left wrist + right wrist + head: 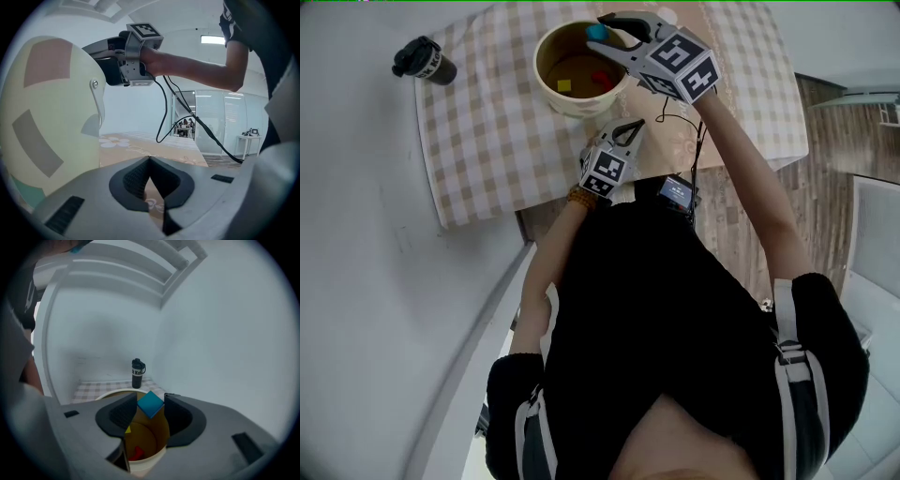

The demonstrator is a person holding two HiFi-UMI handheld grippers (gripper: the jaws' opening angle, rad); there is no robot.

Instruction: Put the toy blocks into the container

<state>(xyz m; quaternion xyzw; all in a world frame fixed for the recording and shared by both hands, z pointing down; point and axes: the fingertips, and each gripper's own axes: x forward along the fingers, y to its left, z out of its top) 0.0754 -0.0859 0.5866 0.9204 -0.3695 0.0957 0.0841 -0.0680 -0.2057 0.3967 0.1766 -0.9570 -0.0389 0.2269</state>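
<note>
Right gripper (149, 408) is over the round cream container (572, 103) at the top centre of the head view, pinching the small blue toy cube (596, 33) above the open mouth (a yellow block (564, 86) and a red block (602, 79) lie inside). The cube looks light, stiff and smooth-faced, best held on two flat opposite faces; here it sits diamond-wise between the pads, so it could swivel. Left gripper (149, 161) is pressed together and empty, just beside the container on the checked-cloth surface (487, 141).
</note>
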